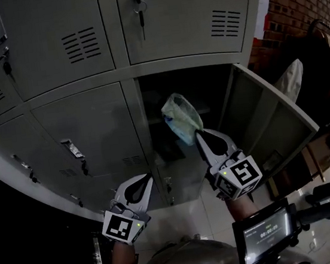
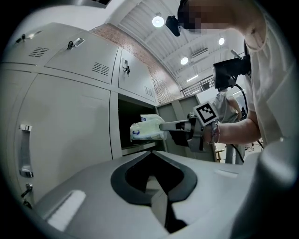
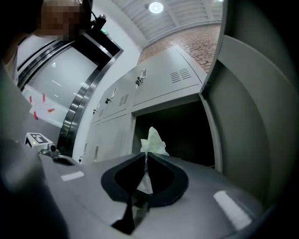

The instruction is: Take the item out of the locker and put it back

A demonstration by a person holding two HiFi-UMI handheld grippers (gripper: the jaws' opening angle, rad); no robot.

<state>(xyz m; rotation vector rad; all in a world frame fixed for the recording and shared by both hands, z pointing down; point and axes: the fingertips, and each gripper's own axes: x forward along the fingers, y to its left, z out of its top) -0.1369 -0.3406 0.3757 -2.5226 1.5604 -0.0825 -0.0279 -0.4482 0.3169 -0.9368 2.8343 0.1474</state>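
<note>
Grey locker (image 1: 207, 89) open: fingers of our right gripper (image 1: 199, 135) clench the bag (image 1: 181, 117) at its mouth; our left gripper (image 1: 149, 177) is clenched, empty. Next, we judge, release inside.

The head camera sits above the person and looks steeply down on the bank of grey metal lockers (image 1: 85, 121) from close by. The dark open compartment (image 1: 172, 97) lies just above centre, the left gripper (image 1: 150, 177) is at 7 o'clock and the right gripper (image 1: 199, 135) just right of centre.

The left gripper view rides low behind its own jaws. It faces level along them at the locker fronts, with the compartment toward 12 o'clock.

The right gripper view looks from close by, slightly upward, straight into that compartment. The grey swung-open door (image 3: 252, 116) is at 3 o'clock.

All three views share the compartment and the pale crumpled plastic bag (image 1: 181, 117).
</note>
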